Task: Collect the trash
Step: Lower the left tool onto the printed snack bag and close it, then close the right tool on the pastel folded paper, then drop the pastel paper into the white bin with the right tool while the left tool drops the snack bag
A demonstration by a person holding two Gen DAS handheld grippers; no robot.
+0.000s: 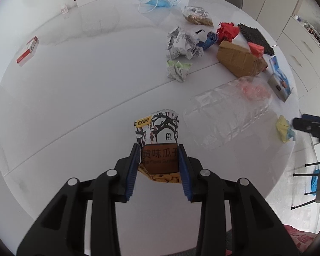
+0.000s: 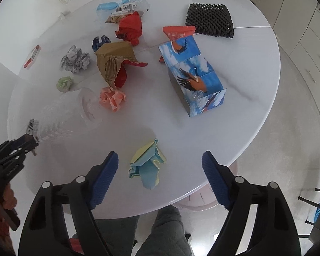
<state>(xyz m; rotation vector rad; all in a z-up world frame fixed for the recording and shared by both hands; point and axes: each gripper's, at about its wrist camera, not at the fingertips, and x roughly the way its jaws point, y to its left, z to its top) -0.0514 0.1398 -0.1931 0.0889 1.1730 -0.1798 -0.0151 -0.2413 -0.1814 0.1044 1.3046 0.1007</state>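
The left gripper (image 1: 157,151) is clenched on one snack packet (image 1: 157,136), both pads pressing its sides, above the white desk (image 1: 74,106). The right gripper (image 2: 160,160) stands released, its jaws astride one yellow-and-blue paper wad (image 2: 147,166) lying on the desk. Beyond the wad: one clear plastic bottle (image 2: 68,115), one pink wad (image 2: 113,98), one blue printed box (image 2: 194,74).

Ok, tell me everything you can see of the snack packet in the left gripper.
The snack packet is a small printed pouch: black-and-white drawing above, brown label with Chinese characters, yellow seeds pictured at the bottom. Its far edge looks torn open. The left gripper pinches its sides over the white table; a clear bottle lies beside it.
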